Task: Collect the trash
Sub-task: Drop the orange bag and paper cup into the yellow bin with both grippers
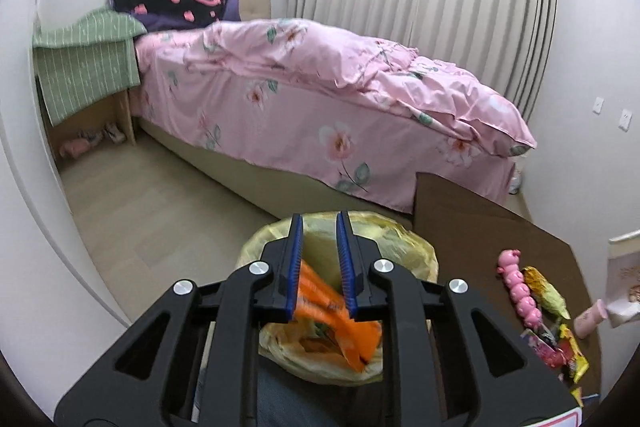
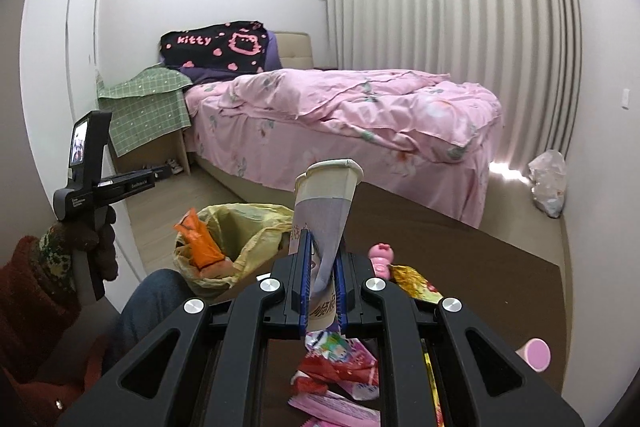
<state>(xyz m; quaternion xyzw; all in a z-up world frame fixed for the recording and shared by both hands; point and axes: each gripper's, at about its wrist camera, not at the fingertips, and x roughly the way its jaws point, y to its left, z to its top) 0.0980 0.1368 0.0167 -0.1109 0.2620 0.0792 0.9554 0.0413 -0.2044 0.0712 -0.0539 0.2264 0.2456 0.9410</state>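
My left gripper (image 1: pixel 320 223) hangs over the yellow-lined trash bin (image 1: pixel 416 251) with its jaws apart; an orange wrapper (image 1: pixel 320 291) lies between and below the fingers, blurred, and I cannot tell whether it touches the pads. In the right wrist view that wrapper (image 2: pixel 200 239) stands in the bin's (image 2: pixel 256 227) mouth. My right gripper (image 2: pixel 322 239) is shut on a squashed paper cup (image 2: pixel 326 203), held upright over the brown table (image 2: pixel 480 267). Loose wrappers (image 2: pixel 340 367) lie under it.
A pink pig toy (image 1: pixel 518 287) and snack wrappers (image 1: pixel 560 347) lie on the table (image 1: pixel 460 227), with a pink bottle (image 1: pixel 588 319) at its right. A pink bed (image 1: pixel 320 95) stands behind. A white plastic bag (image 2: pixel 548 183) sits by the curtain.
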